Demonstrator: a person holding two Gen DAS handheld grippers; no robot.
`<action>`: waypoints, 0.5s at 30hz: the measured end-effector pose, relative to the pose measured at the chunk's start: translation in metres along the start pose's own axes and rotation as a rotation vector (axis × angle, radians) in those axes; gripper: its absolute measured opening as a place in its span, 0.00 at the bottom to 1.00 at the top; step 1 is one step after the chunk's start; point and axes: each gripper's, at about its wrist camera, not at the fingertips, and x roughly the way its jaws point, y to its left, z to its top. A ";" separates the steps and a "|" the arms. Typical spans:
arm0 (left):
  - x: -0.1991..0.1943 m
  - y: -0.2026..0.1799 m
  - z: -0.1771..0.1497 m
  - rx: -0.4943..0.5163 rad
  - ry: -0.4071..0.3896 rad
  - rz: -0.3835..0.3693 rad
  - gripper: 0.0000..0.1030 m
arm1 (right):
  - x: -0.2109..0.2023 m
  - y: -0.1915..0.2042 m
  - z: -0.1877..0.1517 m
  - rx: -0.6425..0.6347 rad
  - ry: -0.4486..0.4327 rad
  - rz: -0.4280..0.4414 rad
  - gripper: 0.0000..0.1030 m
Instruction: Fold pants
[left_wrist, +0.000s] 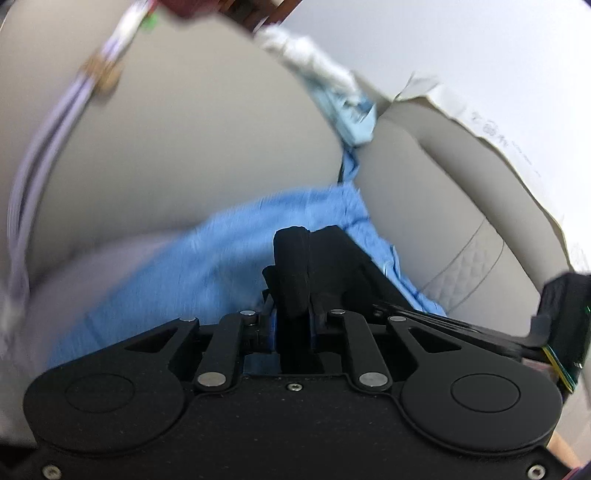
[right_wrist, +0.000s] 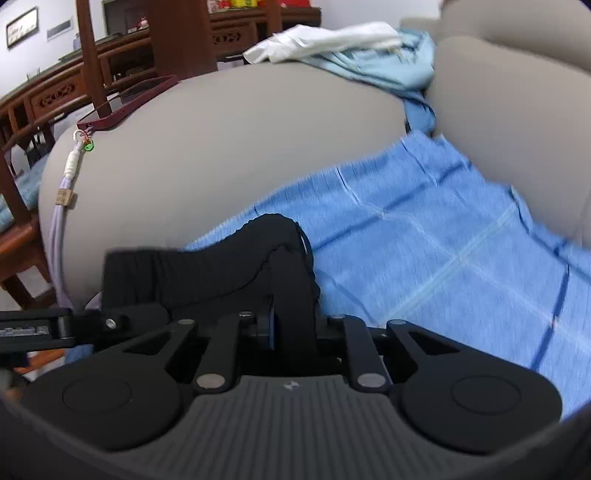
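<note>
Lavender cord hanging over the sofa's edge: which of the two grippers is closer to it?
Left. The left gripper, shut on the black pants, sits close beside the lavender cord; the right gripper grips the pants farther away, over the blue cloth.

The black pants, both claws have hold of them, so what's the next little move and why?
Probably lower the black pants onto the blue cloth. The right claw and left claw are both shut on black fabric, bunched above that cloth.
</note>
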 end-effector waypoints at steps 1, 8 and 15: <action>-0.002 -0.001 0.005 0.022 -0.031 0.024 0.13 | 0.005 0.003 0.006 0.006 -0.012 0.004 0.20; 0.005 0.006 0.016 0.057 -0.076 0.223 0.21 | 0.039 0.017 0.038 0.088 -0.087 0.001 0.66; -0.032 -0.019 -0.007 0.247 -0.287 0.249 0.47 | -0.064 -0.008 -0.013 0.180 -0.231 -0.109 0.87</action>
